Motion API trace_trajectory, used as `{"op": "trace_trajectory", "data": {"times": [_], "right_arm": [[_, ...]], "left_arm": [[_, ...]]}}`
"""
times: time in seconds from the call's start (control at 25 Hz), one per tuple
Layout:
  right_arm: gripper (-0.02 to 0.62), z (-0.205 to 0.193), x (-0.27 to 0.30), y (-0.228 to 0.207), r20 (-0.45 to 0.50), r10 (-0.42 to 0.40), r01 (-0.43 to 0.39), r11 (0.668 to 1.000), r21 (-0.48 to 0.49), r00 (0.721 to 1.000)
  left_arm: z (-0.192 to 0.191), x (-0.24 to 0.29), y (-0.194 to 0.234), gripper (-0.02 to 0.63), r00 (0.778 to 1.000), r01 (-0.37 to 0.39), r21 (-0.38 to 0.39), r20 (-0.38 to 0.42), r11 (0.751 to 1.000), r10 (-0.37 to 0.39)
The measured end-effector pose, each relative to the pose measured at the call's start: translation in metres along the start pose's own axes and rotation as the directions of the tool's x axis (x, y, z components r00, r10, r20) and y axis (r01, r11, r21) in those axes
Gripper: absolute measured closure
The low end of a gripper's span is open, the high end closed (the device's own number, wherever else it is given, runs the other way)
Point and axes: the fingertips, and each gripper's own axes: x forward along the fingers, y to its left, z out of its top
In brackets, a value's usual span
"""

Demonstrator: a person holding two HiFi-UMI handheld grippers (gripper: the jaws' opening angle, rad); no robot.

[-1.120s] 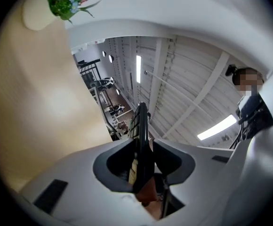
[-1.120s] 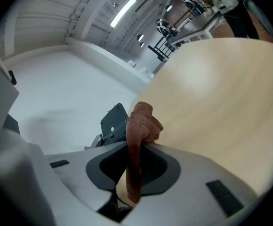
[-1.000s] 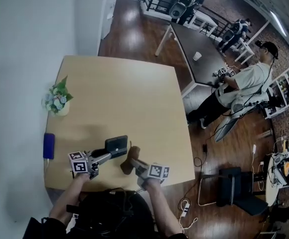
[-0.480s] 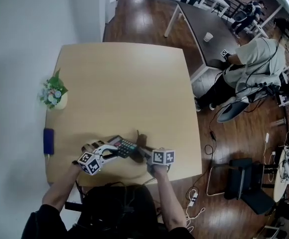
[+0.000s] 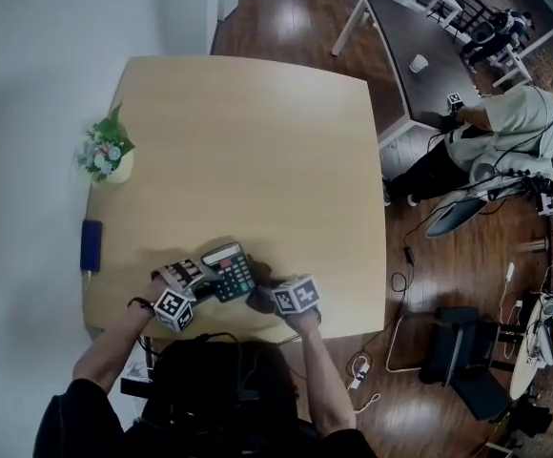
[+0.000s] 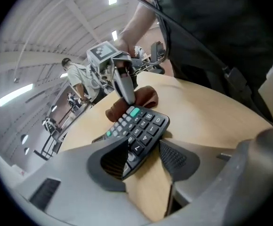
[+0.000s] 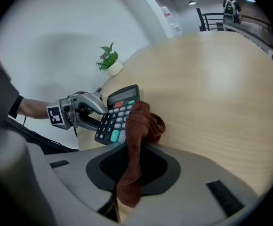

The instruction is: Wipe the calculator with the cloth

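Note:
The black calculator (image 5: 229,270) (image 6: 139,131) (image 7: 118,112) lies keys up on the wooden table (image 5: 257,141), near its front edge. My left gripper (image 5: 203,284) (image 6: 143,161) has the calculator's near corner between its jaws, which are opening. The corner rests against one pad, and bare table shows between it and the other pad. My right gripper (image 5: 267,299) (image 7: 132,166) is shut on the brown cloth (image 7: 139,126) (image 6: 139,98). The cloth's bunched end touches the calculator's right edge.
A small potted plant (image 5: 110,156) and a blue object (image 5: 91,244) sit at the table's left side. A person (image 5: 505,127) stands at a dark table to the right. A dark chair (image 5: 453,351) and cables are on the floor beside my table.
The calculator, held up with its back showing, has turned keys up and come down onto the table. Both grippers sank toward the front edge, and the cloth closed in on the calculator.

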Motion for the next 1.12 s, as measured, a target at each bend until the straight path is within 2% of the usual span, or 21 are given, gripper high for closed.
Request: {"op": "trace_trajectory", "data": {"times": [0.12,0.2,0.28,0.36,0.4,0.44,0.52,0.6,0.64,0.68,0.72,0.76,0.8,0.84,0.88,0.92,0.96,1.0,1.04,1.08,1.12], "right_arm": [[0.531,-0.003,0.002,0.005,0.009,0.024,-0.024,0.998,0.061,1.000],[0.529,-0.007,0.004,0.012,0.007,0.059,-0.060,0.994,0.091,0.998],[0.529,-0.010,0.004,0.021,0.002,0.098,-0.097,0.989,0.110,0.995],[0.529,-0.017,0.007,0.028,-0.032,0.121,-0.116,0.987,0.108,0.992],[0.529,-0.023,0.009,0.030,-0.056,0.123,-0.117,0.988,0.101,0.991],[0.529,-0.028,0.012,0.032,-0.073,0.122,-0.115,0.989,0.095,0.990],[0.529,-0.032,0.014,0.034,-0.083,0.114,-0.107,0.990,0.094,0.990],[0.529,-0.032,0.011,0.033,-0.086,0.094,-0.086,0.993,0.084,0.992],[0.529,-0.032,0.008,0.032,-0.087,0.078,-0.071,0.995,0.074,0.993],[0.529,-0.030,0.004,0.029,-0.086,0.054,-0.049,0.997,0.061,0.995],[0.529,-0.027,-0.001,0.025,-0.078,0.021,-0.018,0.999,0.045,0.997],[0.529,-0.022,-0.008,0.019,-0.060,-0.021,0.023,0.999,0.027,0.998],[0.529,-0.013,-0.016,0.013,-0.028,-0.068,0.069,0.998,0.006,0.997],[0.529,-0.003,-0.024,0.007,0.020,-0.112,0.112,0.994,-0.014,0.994],[0.529,0.009,-0.031,0.002,0.077,-0.143,0.146,0.989,-0.030,0.987],[0.529,0.021,-0.038,0.000,0.132,-0.161,0.167,0.985,-0.040,0.978],[0.529,0.032,-0.042,-0.001,0.175,-0.166,0.177,0.983,-0.048,0.971],[0.529,0.039,-0.042,-0.001,0.199,-0.164,0.178,0.982,-0.057,0.966],[0.529,0.044,-0.038,-0.001,0.202,-0.157,0.173,0.982,-0.068,0.967],[0.529,0.045,-0.030,0.000,0.187,-0.144,0.162,0.984,-0.080,0.972],[0.529,0.044,-0.020,0.001,0.158,-0.127,0.142,0.986,-0.087,0.979]], "left_arm": [[-0.011,0.001,-0.003,0.376,1.000,-0.026,-0.130,-0.019,0.991,0.024],[-0.018,-0.006,-0.004,0.359,0.999,-0.034,-0.261,-0.026,0.965,0.028],[-0.017,-0.016,-0.007,0.359,0.999,-0.034,-0.348,-0.021,0.937,0.029],[-0.010,-0.026,-0.012,0.359,1.000,-0.020,-0.381,-0.015,0.924,0.016],[-0.007,-0.031,-0.016,0.342,1.000,-0.011,-0.373,-0.016,0.928,0.005],[-0.006,-0.034,-0.021,0.291,1.000,-0.002,-0.348,-0.024,0.937,-0.007],[-0.008,-0.037,-0.028,0.288,0.999,0.008,-0.293,-0.046,0.956,-0.022],[-0.012,-0.045,-0.024,0.288,0.999,-0.008,-0.295,-0.052,0.956,-0.008],[-0.015,-0.050,-0.020,0.288,0.999,-0.027,-0.321,-0.049,0.947,0.012],[-0.020,-0.056,-0.016,0.288,0.999,-0.049,-0.374,-0.040,0.926,0.037],[-0.023,-0.063,-0.010,0.288,0.998,-0.069,-0.459,-0.022,0.886,0.067],[-0.026,-0.071,-0.003,0.288,0.995,-0.080,-0.576,0.008,0.814,0.103],[-0.030,-0.078,0.003,0.287,0.988,-0.067,-0.715,0.051,0.696,0.147],[-0.034,-0.083,0.009,0.285,0.974,-0.022,-0.854,0.100,0.520,0.206],[-0.039,-0.086,0.015,0.285,0.950,0.056,-0.956,0.140,0.289,0.278],[-0.042,-0.089,0.019,0.285,0.921,0.159,-0.987,0.162,0.038,0.355],[-0.044,-0.089,0.023,0.285,0.890,0.266,-0.947,0.169,-0.180,0.422],[-0.043,-0.088,0.024,0.285,0.862,0.359,-0.872,0.172,-0.334,0.476],[-0.042,-0.086,0.023,0.285,0.841,0.424,-0.800,0.173,-0.425,0.513],[-0.040,-0.082,0.021,0.285,0.831,0.456,-0.751,0.167,-0.477,0.531],[-0.039,-0.077,0.018,0.285,0.831,0.464,-0.723,0.154,-0.513,0.535]]}}
